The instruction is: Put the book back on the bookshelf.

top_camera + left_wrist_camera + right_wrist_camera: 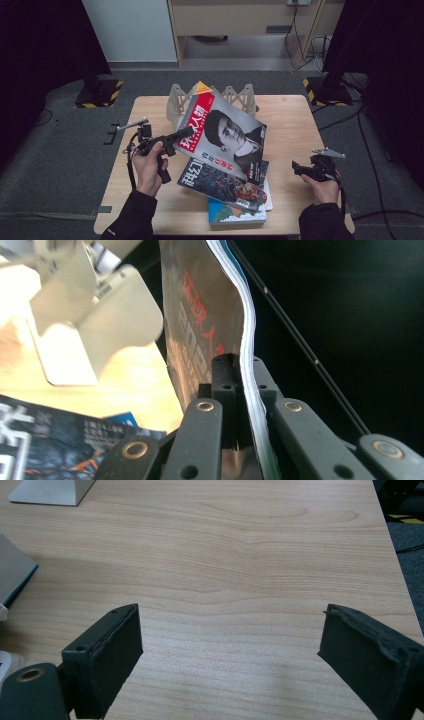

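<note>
Left gripper (184,133): jaws clenched on the left edge of a glossy magazine (225,135), lifted and tilted above the stack; thin, flexible pages, red title, portrait cover. Right gripper (299,168): jaws spread wide, empty, over bare pale wooden table (290,120). Beneath: dark illustrated magazine (220,182); blue book (235,216); pale slotted rack (235,95) behind.

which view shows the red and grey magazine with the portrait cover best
The high view: the red and grey portrait magazine shows its whole cover, lifted by the left gripper. The left gripper view shows its clamped page edge; the right gripper view looks at bare wooden table.
</note>
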Available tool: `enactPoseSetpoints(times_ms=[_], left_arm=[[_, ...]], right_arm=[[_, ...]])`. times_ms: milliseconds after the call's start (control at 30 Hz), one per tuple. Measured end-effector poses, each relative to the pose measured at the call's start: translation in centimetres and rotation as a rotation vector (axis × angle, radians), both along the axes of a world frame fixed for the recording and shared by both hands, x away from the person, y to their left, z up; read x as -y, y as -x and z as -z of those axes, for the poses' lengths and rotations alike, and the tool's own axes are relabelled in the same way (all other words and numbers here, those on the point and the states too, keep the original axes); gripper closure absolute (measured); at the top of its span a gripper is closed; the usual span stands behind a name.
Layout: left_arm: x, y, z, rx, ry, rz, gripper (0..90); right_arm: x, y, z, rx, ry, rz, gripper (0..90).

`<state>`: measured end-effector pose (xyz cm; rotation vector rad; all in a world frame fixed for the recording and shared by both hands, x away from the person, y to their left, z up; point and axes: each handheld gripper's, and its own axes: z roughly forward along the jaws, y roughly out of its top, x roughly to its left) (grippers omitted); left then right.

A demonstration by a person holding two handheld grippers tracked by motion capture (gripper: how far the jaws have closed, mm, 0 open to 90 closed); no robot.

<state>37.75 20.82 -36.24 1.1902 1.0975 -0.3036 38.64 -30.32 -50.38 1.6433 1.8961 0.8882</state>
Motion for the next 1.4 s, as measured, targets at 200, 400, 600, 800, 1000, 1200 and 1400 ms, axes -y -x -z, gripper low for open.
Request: enactPoseSetpoints(times_ms=[200, 400, 600, 800, 1000, 1200, 1400], left_arm=[[-3.4, 0.1, -1.1, 0.026, -0.008, -0.074, 84.9], [-6.4, 0.5, -1.8, 0.039, -0.021, -0.121, 84.9], [-9.4, 1.0, -2.4, 0.044, -0.038, -0.169, 85.0], [-11.6, 1.5, -3.1, 0.042, -0.067, -0.208, 84.9], [-13.2, 1.1, -4.0, 0.047, -0.106, -0.254, 85.1], [-14.1, 0.5, -5.0, 0.056, -0.148, -0.294, 85.1], [-14.7, -0.6, -5.9, 0.056, -0.213, -0.343, 85.3]], right_arm=[[-0.1, 0.0, 0.2, -0.002, 0.016, -0.012, 9.4], [-0.3, -0.2, 0.7, -0.03, 0.029, -0.036, 8.6], [-0.5, -0.3, 0.8, -0.05, 0.038, -0.05, 8.3], [-0.6, -0.3, 1.0, -0.053, 0.048, -0.054, 8.1], [-0.6, -0.3, 1.1, -0.053, 0.057, -0.063, 8.0], [-0.7, -0.4, 1.1, -0.058, 0.056, -0.065, 8.1], [-0.7, -0.4, 1.2, -0.06, 0.063, -0.07, 8.1]])
